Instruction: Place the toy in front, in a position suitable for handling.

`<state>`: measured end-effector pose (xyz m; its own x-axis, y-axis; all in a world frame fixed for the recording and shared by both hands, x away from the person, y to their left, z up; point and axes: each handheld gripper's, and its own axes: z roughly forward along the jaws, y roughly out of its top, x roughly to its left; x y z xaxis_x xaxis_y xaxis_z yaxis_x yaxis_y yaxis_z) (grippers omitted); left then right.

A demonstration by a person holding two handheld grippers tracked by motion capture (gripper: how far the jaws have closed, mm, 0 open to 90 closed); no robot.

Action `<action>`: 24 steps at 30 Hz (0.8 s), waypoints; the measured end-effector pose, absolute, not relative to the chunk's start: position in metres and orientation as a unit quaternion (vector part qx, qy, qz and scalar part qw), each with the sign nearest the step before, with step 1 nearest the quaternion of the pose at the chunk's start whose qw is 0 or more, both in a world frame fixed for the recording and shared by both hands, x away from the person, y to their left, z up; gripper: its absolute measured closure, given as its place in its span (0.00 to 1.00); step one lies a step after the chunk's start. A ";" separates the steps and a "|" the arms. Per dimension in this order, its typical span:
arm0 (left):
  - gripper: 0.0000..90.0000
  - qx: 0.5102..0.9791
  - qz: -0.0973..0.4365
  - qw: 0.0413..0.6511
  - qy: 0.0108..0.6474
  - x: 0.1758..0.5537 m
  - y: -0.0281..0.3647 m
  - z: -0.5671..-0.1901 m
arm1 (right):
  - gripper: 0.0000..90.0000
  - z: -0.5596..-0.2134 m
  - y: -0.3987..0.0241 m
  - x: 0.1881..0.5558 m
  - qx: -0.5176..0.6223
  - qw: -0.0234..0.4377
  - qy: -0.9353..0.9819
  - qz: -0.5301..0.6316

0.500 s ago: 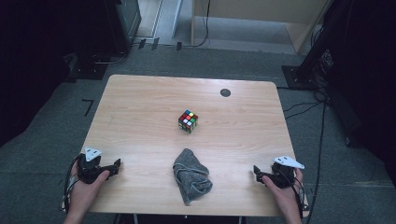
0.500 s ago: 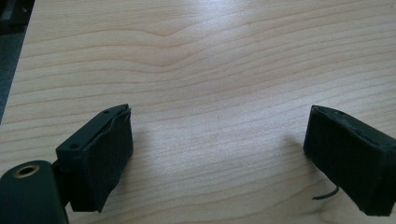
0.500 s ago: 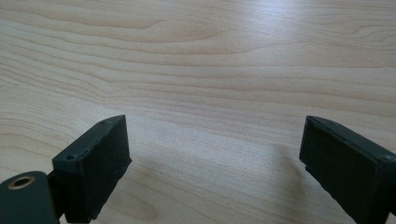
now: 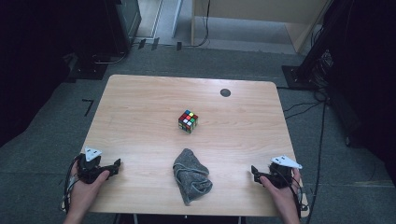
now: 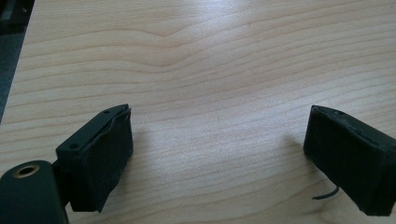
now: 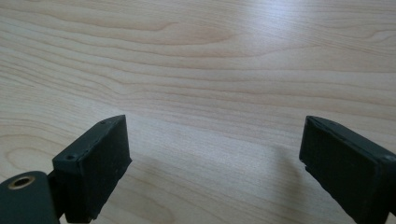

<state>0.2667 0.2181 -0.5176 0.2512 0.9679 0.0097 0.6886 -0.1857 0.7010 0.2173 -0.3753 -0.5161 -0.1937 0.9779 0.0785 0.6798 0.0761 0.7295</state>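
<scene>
A colourful puzzle cube [image 4: 187, 121] stands near the middle of the light wooden table [image 4: 140, 107]. A crumpled grey cloth [image 4: 190, 175] lies nearer the front edge. My left gripper [image 4: 115, 165] rests low at the front left corner, a hand behind it, well left of the cloth. Its jaws stand wide apart in the left gripper view [image 5: 219, 154], with bare wood between them. My right gripper [image 4: 255, 172] sits at the front right, right of the cloth. The right gripper view [image 6: 215, 158] shows its jaws wide apart over bare wood as well.
A small black round mark [image 4: 225, 92] lies near the table's far right edge. Grey carpet surrounds the table, with dark stands and cables [image 4: 322, 121] at the right and back left.
</scene>
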 end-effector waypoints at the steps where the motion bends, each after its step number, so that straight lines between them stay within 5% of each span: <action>1: 0.09 0.733 0.235 0.297 0.565 0.267 0.218 -0.518 | 0.09 -0.516 -0.374 0.217 0.593 0.225 0.698 0.332; 24: 0.09 0.734 0.235 0.297 0.565 0.267 0.218 -0.518 | 0.09 -0.499 -0.333 0.215 0.554 0.222 0.712 0.369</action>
